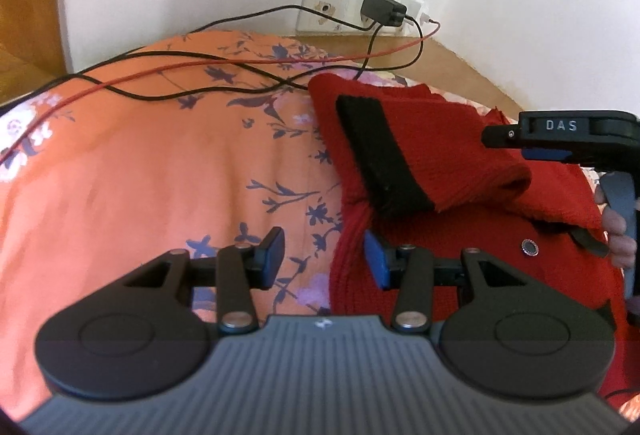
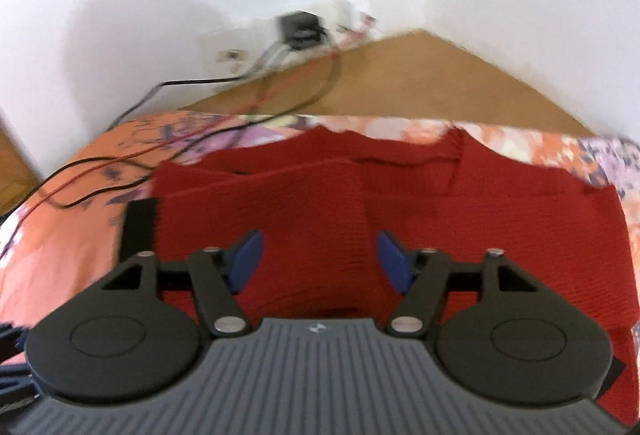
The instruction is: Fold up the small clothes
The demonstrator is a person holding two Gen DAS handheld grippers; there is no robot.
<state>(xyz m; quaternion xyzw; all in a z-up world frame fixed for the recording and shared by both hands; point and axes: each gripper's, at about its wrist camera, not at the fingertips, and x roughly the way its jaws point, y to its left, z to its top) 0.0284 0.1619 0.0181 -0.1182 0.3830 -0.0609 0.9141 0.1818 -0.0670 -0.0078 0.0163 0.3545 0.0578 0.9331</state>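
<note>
A red knitted garment [image 1: 436, 159] with black trim [image 1: 376, 159] lies on an orange flowered bedspread [image 1: 160, 163], one sleeve folded across its body. My left gripper [image 1: 325, 259] is open at the garment's left edge, its right pad over the red knit. The right gripper [image 1: 560, 139] reaches in from the right edge above the garment, held by a hand [image 1: 618, 235]. Seen from the right wrist, my right gripper [image 2: 320, 259] hovers open over the red knit [image 2: 312, 219] with nothing between its fingers. That view is blurred.
Black and red cables [image 1: 208, 71] trail across the bedspread to a black charger [image 1: 382, 9] in a wall socket strip [image 1: 320, 11]. White walls meet in a corner behind. A brown floor strip [image 2: 400, 79] lies beyond the bed's far edge.
</note>
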